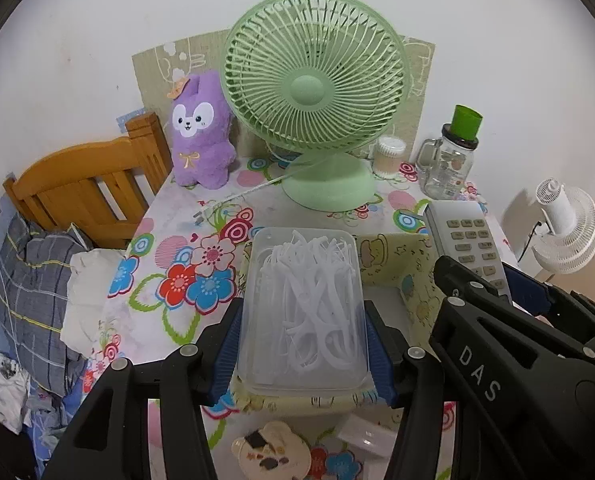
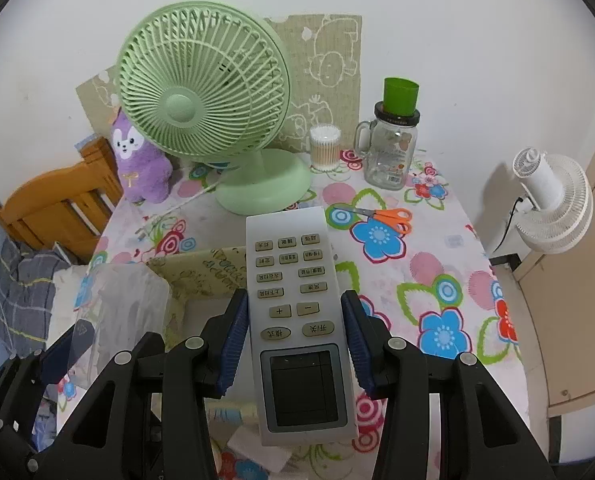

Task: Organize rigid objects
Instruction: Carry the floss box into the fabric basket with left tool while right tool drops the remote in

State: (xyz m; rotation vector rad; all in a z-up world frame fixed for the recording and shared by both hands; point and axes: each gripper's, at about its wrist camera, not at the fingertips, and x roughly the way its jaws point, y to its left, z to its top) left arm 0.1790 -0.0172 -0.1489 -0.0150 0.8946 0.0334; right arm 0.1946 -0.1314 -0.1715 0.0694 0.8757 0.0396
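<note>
The back of the floral-clothed table (image 2: pixel 449 280) is blocked by the green desk fan (image 2: pixel 201 104), the purple plush toy (image 1: pixel 201 136), the cotton swab jar (image 2: pixel 324 148) and the glass mug jar (image 2: pixel 389 152). Open cloth is left on the right side, interrupted only by the orange-handled scissors (image 2: pixel 385 216). The centre is taken up by the open yellow fabric box (image 1: pixel 393 256). The fan's white cord (image 1: pixel 241 196) is trailed across the left side. The front edge is cluttered by 2 small items.

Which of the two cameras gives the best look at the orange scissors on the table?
The right wrist view. There the scissors lie in plain sight on the flowered tablecloth, right of the remote, with blades and orange handles fully shown. The left wrist view does not show them at all.
</note>
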